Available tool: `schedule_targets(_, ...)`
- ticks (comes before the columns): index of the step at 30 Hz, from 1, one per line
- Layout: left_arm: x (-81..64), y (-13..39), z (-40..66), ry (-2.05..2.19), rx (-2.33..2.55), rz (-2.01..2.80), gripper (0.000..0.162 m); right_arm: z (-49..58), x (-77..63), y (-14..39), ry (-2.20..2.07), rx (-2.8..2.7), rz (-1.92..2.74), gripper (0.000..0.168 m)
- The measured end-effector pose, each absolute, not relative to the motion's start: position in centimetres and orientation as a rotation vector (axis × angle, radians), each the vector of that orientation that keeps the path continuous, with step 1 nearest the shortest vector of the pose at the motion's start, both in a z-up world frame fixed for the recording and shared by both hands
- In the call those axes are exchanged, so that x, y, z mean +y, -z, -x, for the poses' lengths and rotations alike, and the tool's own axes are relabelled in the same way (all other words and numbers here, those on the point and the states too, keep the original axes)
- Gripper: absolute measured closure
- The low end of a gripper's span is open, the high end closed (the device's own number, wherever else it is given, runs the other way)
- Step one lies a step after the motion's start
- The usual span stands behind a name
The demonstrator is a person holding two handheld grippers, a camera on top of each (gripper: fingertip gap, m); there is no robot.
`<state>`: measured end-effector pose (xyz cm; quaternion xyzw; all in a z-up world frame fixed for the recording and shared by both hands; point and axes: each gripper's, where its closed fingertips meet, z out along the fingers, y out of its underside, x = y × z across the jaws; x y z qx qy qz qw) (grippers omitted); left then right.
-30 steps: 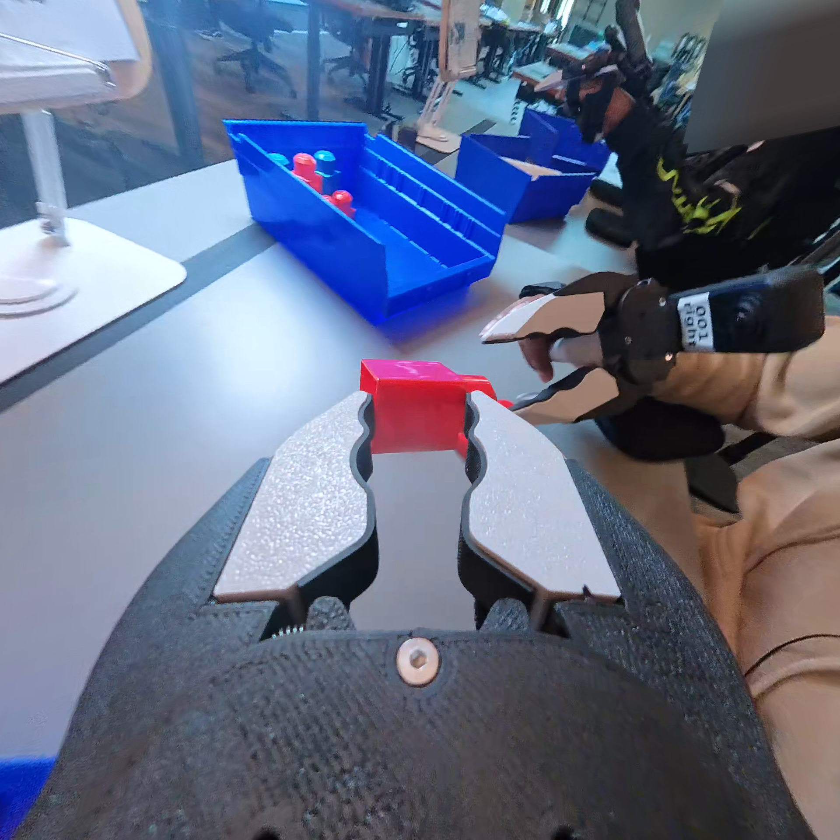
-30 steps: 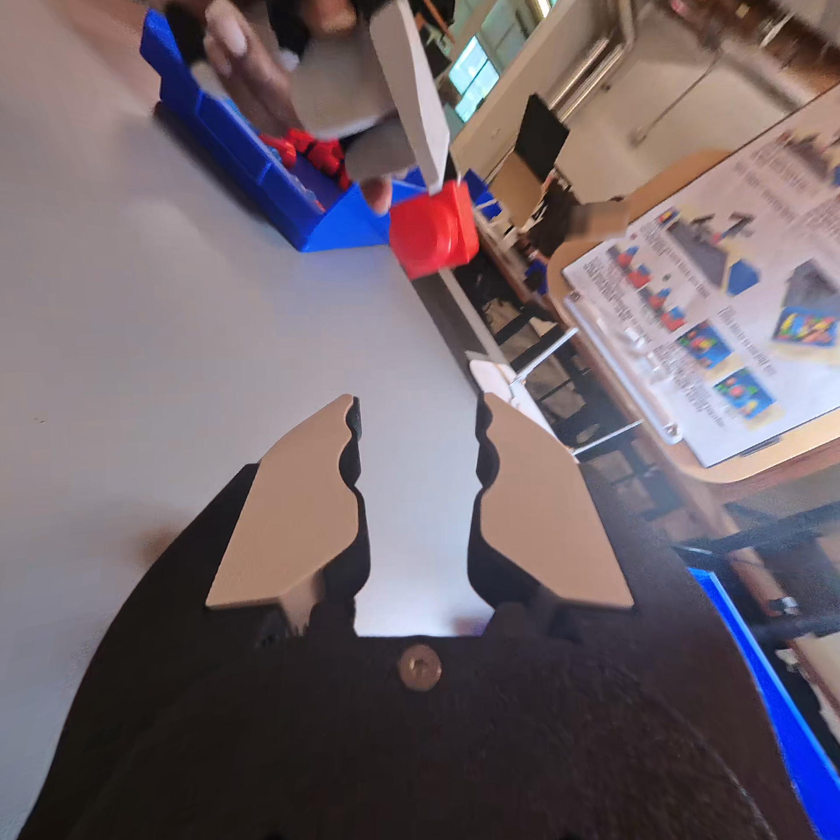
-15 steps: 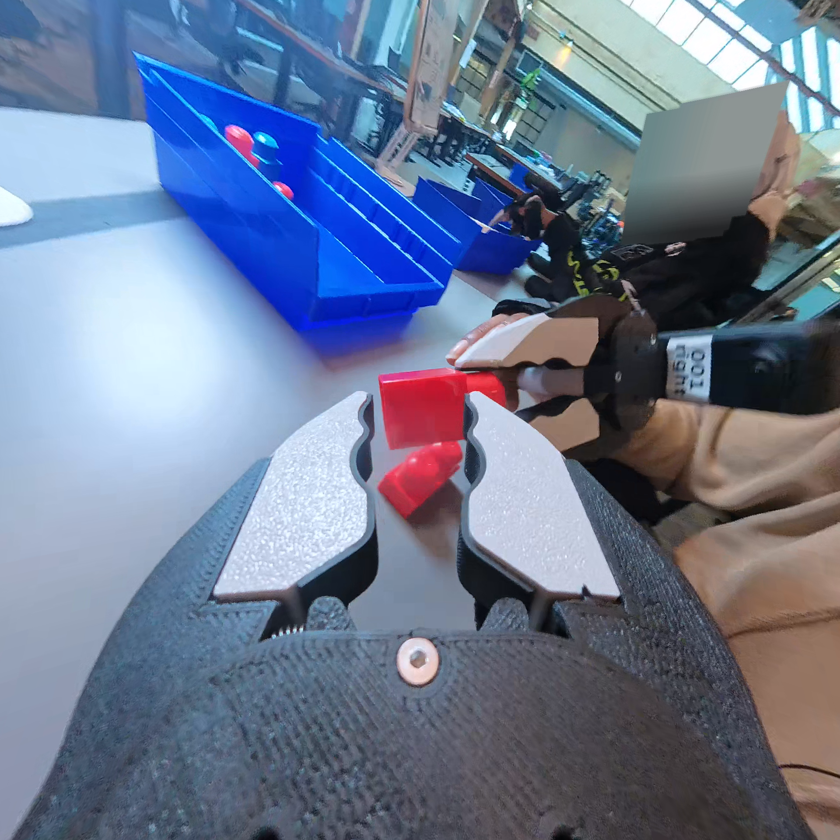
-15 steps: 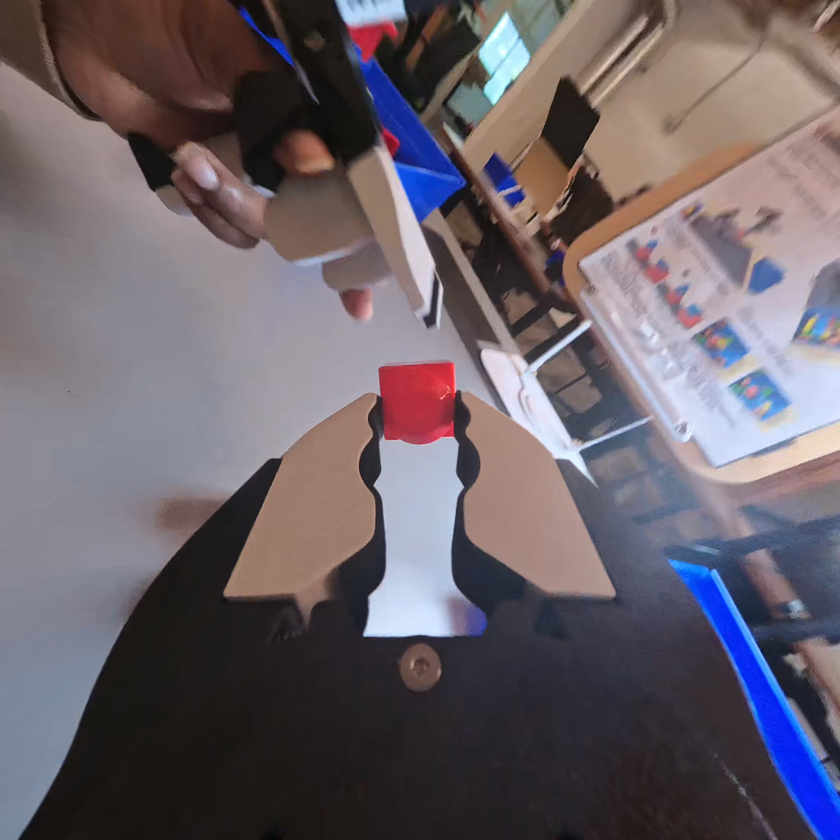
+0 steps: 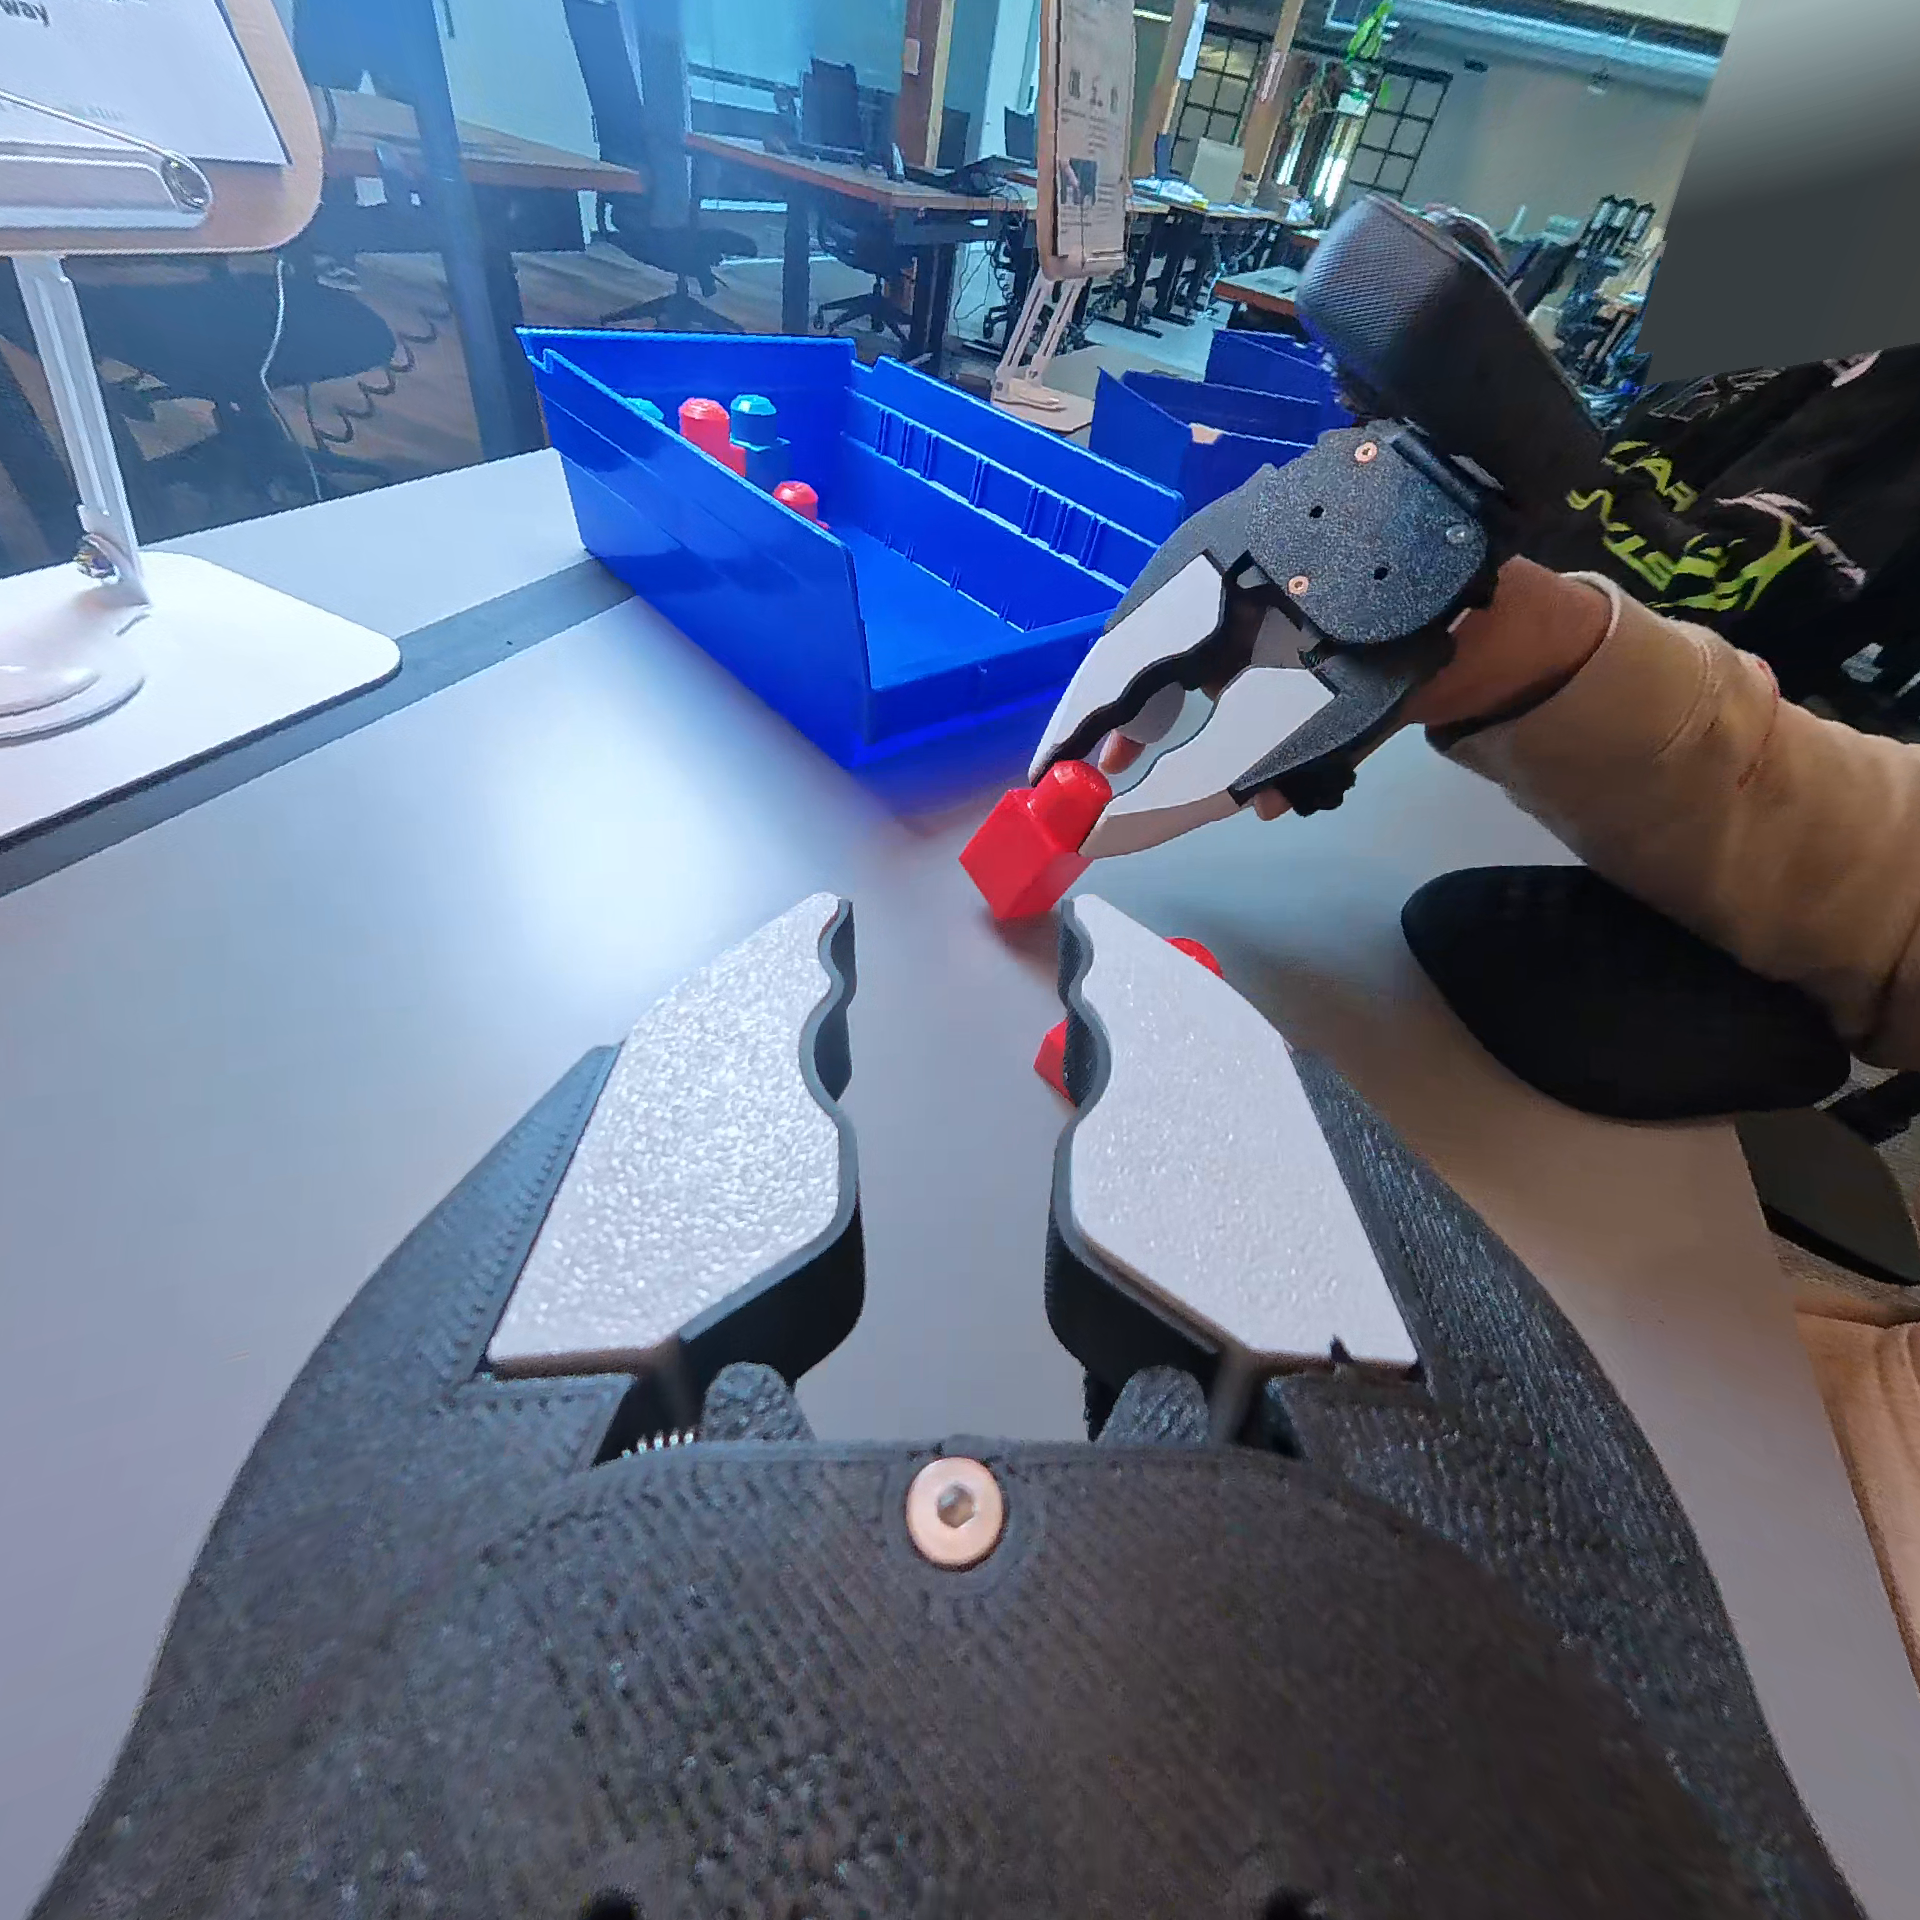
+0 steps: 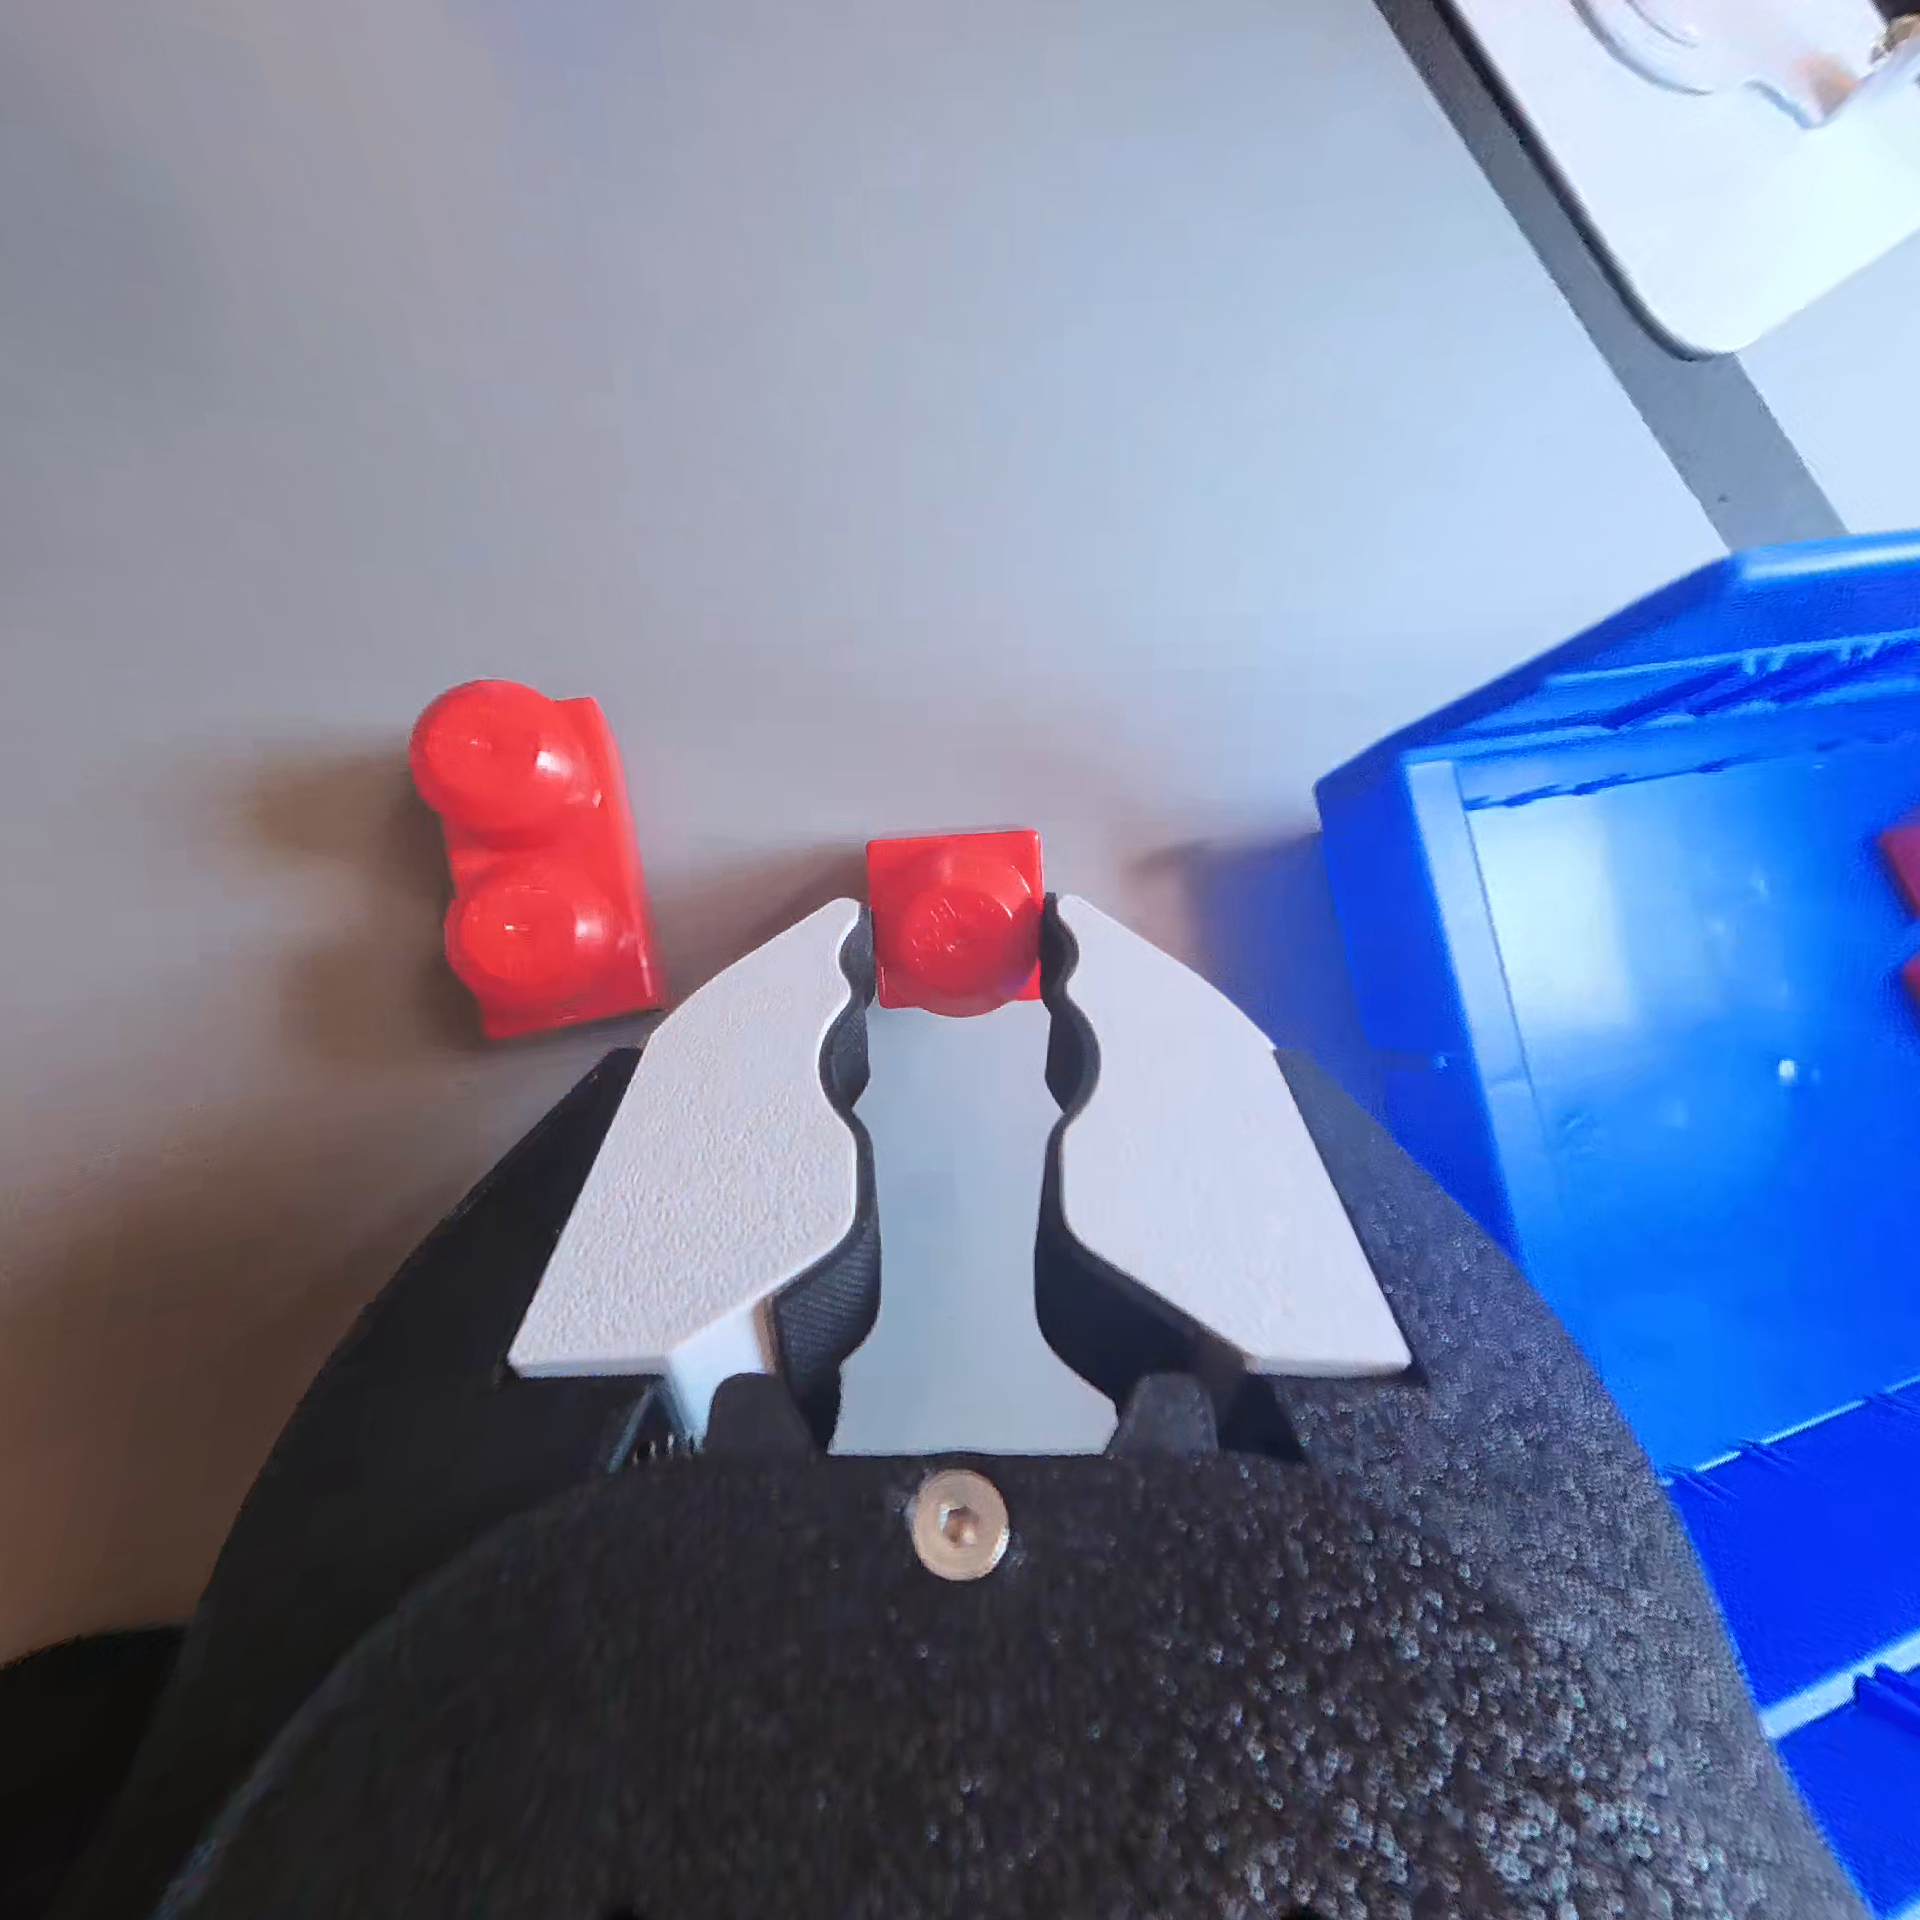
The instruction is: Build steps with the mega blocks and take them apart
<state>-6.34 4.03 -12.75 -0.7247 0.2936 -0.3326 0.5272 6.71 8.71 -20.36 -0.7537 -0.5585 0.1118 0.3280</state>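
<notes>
- In the right wrist view, at frame centre, the right gripper (image 6: 956, 914) is seen closed on the single-stud red block (image 6: 954, 914); the stud is pinched between the fingertips, and the block's square base points away from the camera toward the grey tabletop (image 6: 831, 364).
- In the left wrist view the same block (image 5: 1023, 847) appears right of centre, tilted, with one lower corner touching or just above the table; which of the two cannot be told.
- The left gripper (image 5: 956, 925) is shown with its jaws spread apart and nothing between them, low over the table at lower centre.
- A two-stud red block (image 6: 530, 862) lies on its side, left of centre in the right wrist view, near the held block but apart from it; in the left wrist view it is mostly hidden behind the left gripper's right finger.
- A blue bin (image 5: 831, 561) stands at upper centre of the left wrist view, with red and blue blocks (image 5: 732, 436) standing at its far end.
- The step in hand is judged to be the handling of separated blocks: either the start of building or the end of taking apart.
- If building is next, the two-stud block would need to be set upright and steadied, and the held block pressed squarely down onto one stud.
</notes>
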Motion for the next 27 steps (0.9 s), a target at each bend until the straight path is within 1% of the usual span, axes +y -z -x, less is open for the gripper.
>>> schedule_targets(1,3.9,12.8,6.4,0.788,0.705,1.732,0.125,-6.9,9.0,20.4,-0.293,-1.448,1.977,0.137)
schedule_targets(4,3.3,12.8,6.8,0.76,0.713,1.721,0.124,-7.0,9.2,20.0,-0.363,-1.408,1.977,0.121)
schedule_targets(7,2.8,13.2,7.9,0.705,0.707,1.707,0.124,-6.5,9.5,17.8,-0.414,-1.346,1.88,0.112)
schedule_targets(9,2.6,13.9,8.6,0.687,0.699,1.706,0.125,-5.7,8.5,16.0,-0.487,-1.36,1.79,0.116)
schedule_targets(10,2.6,14.2,8.9,0.685,0.696,1.71,0.125,-5.3,7.3,15.6,-0.542,-1.403,1.759,0.121)
schedule_targets(11,2.6,14.6,9.1,0.689,0.69,1.722,0.125,-4.9,5.9,15.6,-0.595,-1.467,1.738,0.124)
schedule_targets(12,2.6,15.0,9.2,0.697,0.683,1.732,0.125,-4.6,4.7,15.9,-0.626,-1.532,1.733,0.123)
schedule_targets(16,2.3,14.9,8.8,0.729,0.7,1.718,0.123,-4.1,2.5,20.0,-0.535,-1.749,1.797,0.118)
schedule_targets(18,2.0,15.0,8.4,0.718,0.736,1.702,0.122,-3.9,2.4,21.8,-0.51,-1.799,1.839,0.119)
schedule_targets(19,1.8,15.2,8.2,0.718,0.753,1.698,0.121,-3.8,2.2,22.4,-0.517,-1.817,1.86,0.122)
schedule_targets(21,1.5,15.5,7.7,0.726,0.784,1.694,0.119,-3.9,1.9,23.5,-0.515,-1.869,1.88,0.134)
schedule_targets(22,1.3,15.7,7.4,0.732,0.801,1.694,0.118,-3.8,1.8,23.7,-0.516,-1.887,1.868,0.135)
schedule_targets(25,0.5,15.9,6.4,0.757,0.847,1.679,0.117,-2.8,1.6,22.2,-0.605,-1.833,1.78,0.135)
schedule_targets(27,-0.2,15.7,5.6,0.804,0.87,1.65,0.115,-1.0,0.7,19.1,-0.822,-1.708,1.629,0.135)
